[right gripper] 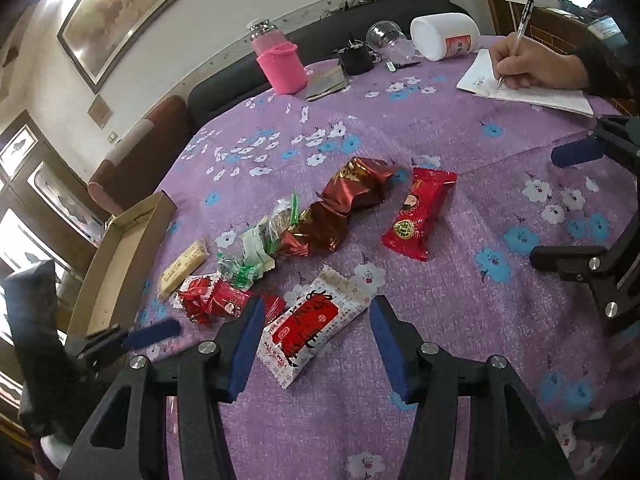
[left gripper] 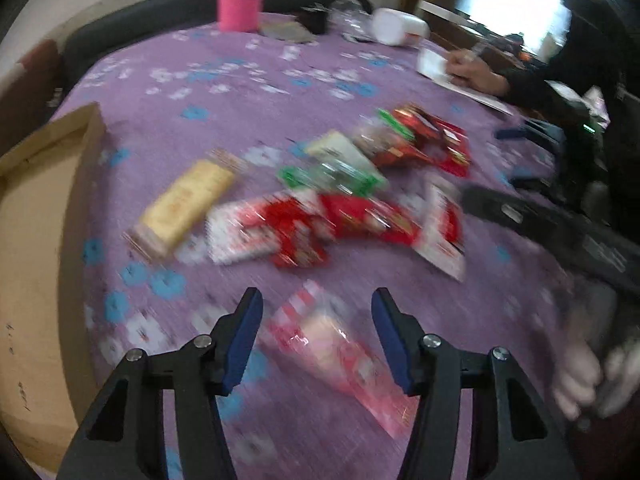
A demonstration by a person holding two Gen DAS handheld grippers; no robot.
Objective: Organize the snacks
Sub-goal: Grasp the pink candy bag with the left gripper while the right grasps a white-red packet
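Observation:
Several snack packets lie on a purple flowered tablecloth (right gripper: 440, 152). My left gripper (left gripper: 317, 304) is open above a pink and white packet (left gripper: 336, 352) lying between its fingers. Beyond it lie a yellow bar (left gripper: 188, 200), red packets (left gripper: 320, 224) and green-trimmed packets (left gripper: 336, 172). My right gripper (right gripper: 316, 312) is open over a white packet with a red label (right gripper: 316, 328). Ahead lie a red packet (right gripper: 416, 216), a crumpled dark red foil pack (right gripper: 344, 208), green-trimmed wrappers (right gripper: 256, 248), small red candies (right gripper: 216, 300) and the yellow bar (right gripper: 184, 268). The left wrist view is blurred.
A shallow cardboard box (left gripper: 36, 264) sits at the table's left edge; it also shows in the right wrist view (right gripper: 120, 248). At the far side stand a pink bottle (right gripper: 280, 64), a black cup (right gripper: 356, 60) and a white jar (right gripper: 444, 36). A person's hand (right gripper: 532, 64) writes on paper at the right.

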